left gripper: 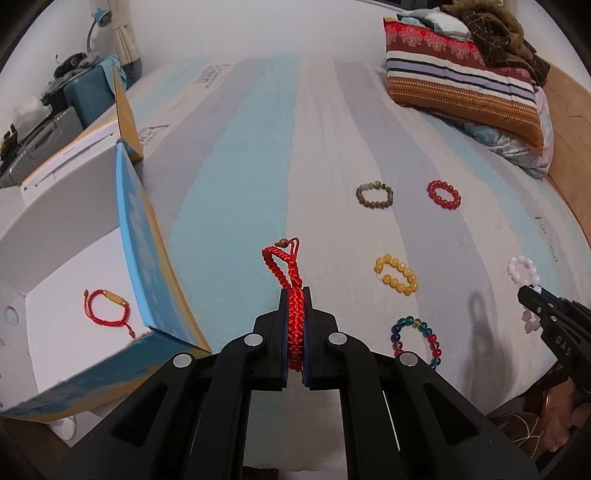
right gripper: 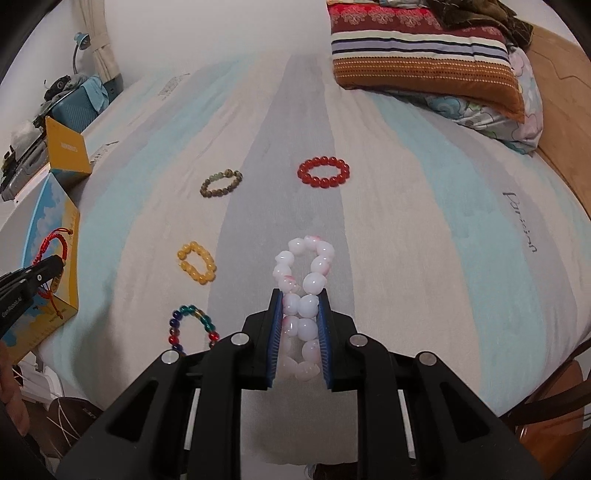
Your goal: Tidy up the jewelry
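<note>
My left gripper [left gripper: 295, 295] is shut on a red braided cord bracelet [left gripper: 286, 271] and holds it above the striped bedsheet, just right of an open blue and yellow box [left gripper: 147, 236]. A thin red cord bracelet [left gripper: 107, 308] lies inside the box. My right gripper [right gripper: 300, 295] is shut on a white and pink bead bracelet [right gripper: 306, 266], also seen at the right edge of the left wrist view [left gripper: 522, 269]. On the sheet lie a yellow bead bracelet [right gripper: 196, 262], a multicoloured one [right gripper: 192, 325], a brown-green one [right gripper: 221, 182] and a red bead one [right gripper: 324, 172].
A striped pillow [right gripper: 424, 51] with folded cloth on top lies at the far right of the bed. A wooden bed edge [right gripper: 561, 122] runs along the right. A cluttered side table with a lamp [left gripper: 98, 26] and suitcase stands at the far left.
</note>
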Tool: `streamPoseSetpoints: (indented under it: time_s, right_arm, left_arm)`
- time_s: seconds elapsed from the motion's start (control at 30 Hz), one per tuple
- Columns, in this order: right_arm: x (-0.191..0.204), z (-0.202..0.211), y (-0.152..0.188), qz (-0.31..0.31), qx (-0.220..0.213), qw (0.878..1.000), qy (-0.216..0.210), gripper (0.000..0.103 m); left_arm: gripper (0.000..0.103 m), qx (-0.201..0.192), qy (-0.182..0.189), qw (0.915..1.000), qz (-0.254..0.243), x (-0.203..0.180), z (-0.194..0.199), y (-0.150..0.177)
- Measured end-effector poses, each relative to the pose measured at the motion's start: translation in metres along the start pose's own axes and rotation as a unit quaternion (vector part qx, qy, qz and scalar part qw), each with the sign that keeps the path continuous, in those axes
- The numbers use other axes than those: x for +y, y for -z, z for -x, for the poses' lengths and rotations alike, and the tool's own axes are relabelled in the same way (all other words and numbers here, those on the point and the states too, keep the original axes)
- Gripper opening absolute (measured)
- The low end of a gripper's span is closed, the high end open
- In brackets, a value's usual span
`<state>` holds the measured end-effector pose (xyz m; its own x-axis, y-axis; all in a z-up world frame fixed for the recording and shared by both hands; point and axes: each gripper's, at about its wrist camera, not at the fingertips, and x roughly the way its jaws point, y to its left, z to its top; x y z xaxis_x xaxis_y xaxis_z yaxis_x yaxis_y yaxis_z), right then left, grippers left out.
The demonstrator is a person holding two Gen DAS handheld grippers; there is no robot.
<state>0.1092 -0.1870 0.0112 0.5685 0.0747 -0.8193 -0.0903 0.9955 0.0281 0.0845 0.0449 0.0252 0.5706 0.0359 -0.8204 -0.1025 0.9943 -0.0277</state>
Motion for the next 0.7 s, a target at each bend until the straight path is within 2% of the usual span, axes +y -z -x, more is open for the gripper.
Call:
streamPoseSetpoints:
  time_s: [0.47, 0.7]
  right_arm:
    - [0.029, 0.015, -0.027, 0.009, -0.018, 1.0, -0.011, 0.017]
    - [0.05, 0.031, -0.043, 0.017, -0.033, 0.999, -0.021, 0.017]
  left_arm:
    - [0.004, -0.026, -0.008, 0.9996, 0.001, 0.011, 0.034, -0.022]
    - [0.004, -0.035, -0.019, 0.9991, 0.015, 0.029, 0.052, -0.032]
